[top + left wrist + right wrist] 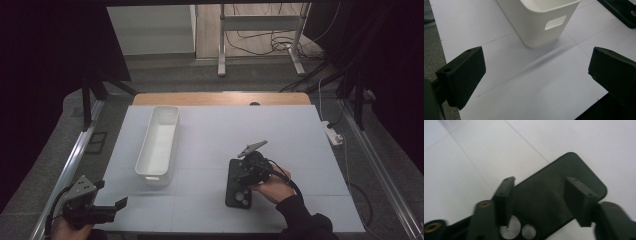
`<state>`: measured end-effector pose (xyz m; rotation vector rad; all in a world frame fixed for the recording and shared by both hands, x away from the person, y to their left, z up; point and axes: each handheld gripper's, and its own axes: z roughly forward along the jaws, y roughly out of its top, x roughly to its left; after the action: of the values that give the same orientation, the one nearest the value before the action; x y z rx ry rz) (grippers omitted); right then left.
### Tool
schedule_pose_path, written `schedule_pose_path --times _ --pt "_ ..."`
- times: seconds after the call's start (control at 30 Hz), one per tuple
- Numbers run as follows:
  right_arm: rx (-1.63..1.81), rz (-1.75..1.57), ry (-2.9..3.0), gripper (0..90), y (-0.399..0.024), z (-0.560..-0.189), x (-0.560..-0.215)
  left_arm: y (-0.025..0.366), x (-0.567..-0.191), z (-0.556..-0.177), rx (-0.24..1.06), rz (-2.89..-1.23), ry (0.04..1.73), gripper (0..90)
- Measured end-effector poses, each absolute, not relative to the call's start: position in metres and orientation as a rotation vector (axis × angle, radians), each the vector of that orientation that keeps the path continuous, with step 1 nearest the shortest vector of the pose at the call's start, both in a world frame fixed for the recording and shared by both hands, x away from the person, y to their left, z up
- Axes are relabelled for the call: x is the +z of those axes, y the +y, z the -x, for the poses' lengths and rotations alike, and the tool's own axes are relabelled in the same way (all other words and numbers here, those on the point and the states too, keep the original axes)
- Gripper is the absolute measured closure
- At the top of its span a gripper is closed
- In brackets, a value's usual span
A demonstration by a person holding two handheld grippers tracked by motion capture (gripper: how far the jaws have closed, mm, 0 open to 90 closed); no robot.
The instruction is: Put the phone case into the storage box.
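Closing on the black phone case (239, 185) looks like the step in hand: the right gripper (248, 171) straddles it, jaws at its long edges, though firm contact is hard to tell. The case lies flat at five o'clock on the pale bench (210, 200). Next, probably a level lift toward the white bin (159, 145) at nine o'clock. The left gripper (107, 210) waits at seven o'clock, jaws wide apart. Dark curtains surround the room.
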<state>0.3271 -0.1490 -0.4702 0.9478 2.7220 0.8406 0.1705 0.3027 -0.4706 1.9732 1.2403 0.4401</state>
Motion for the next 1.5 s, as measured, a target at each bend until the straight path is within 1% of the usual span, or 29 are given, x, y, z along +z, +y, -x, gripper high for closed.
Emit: schedule_pose_path --times 0.1,0.17,0.57,1.13,1.5 --pt "0.864 -0.925 2.738 77.3 -0.149 -0.329 -0.470 0.303 -0.471 -0.170 0.439 -1.972 1.239 1.8" --pt "0.868 -0.879 2.745 89.3 -0.149 -0.329 -0.469 0.303 -0.471 -0.170 0.439 -1.972 1.238 1.8" --pt "0.830 -0.835 2.735 89.4 -0.151 -0.324 -0.474 0.303 -0.470 -0.170 0.437 -1.971 1.231 1.8" --pt "0.774 -0.918 2.773 89.4 -0.176 -0.306 -0.490 0.303 -0.470 -0.170 0.436 -1.973 1.225 1.8" --pt "0.744 -0.959 2.769 89.3 -0.188 -0.302 -0.495 0.303 -0.470 -0.170 0.434 -1.974 1.222 1.8"
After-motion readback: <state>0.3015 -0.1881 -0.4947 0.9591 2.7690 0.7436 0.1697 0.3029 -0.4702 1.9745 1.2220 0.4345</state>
